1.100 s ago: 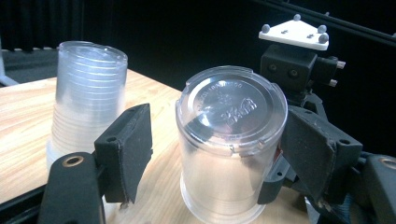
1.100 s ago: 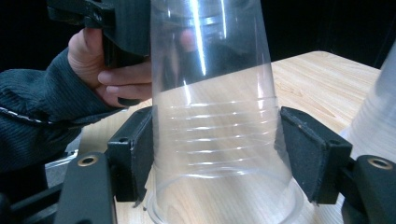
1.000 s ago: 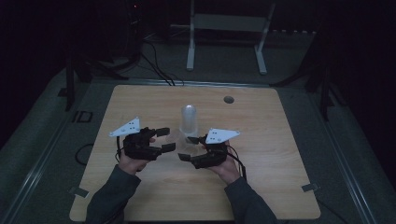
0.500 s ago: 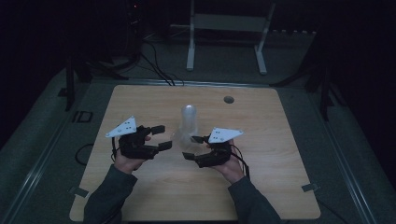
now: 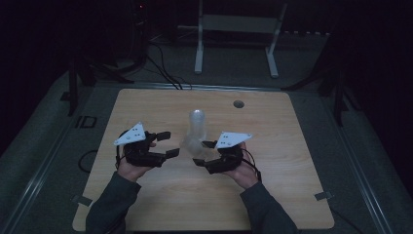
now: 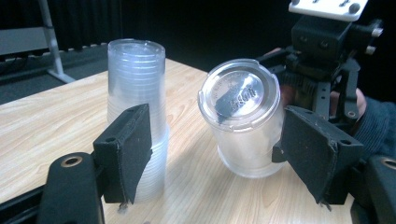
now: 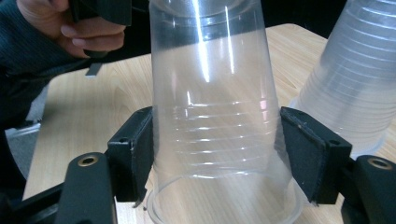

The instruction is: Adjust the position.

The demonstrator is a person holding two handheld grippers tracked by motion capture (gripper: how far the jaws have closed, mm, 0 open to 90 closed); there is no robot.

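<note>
Cup (image 7: pixel 215 107) inverted, tilted, seemingly tool-gripped (image 7: pixel 217 158).

Colours and patterns on the work table

Pale wood-grain table (image 5: pixel 146 107); clear, faintly ribbed single cup (image 7: pixel 219 121), base embossed with lettering; clear, ribbed stack of cups (image 6: pixel 137 93); matt black right gripper (image 5: pixel 204 152) and left gripper (image 5: pixel 166 144), each topped by a light grey plate; dark blue-grey sleeves (image 5: pixel 114 204).

Raised lettering is showing on the round bottom of the clear plastic cup (image 6: pixel 243 119) in the left gripper view, but it is too blurred and reflective to be read. Nothing else is carrying any readable text.
</note>
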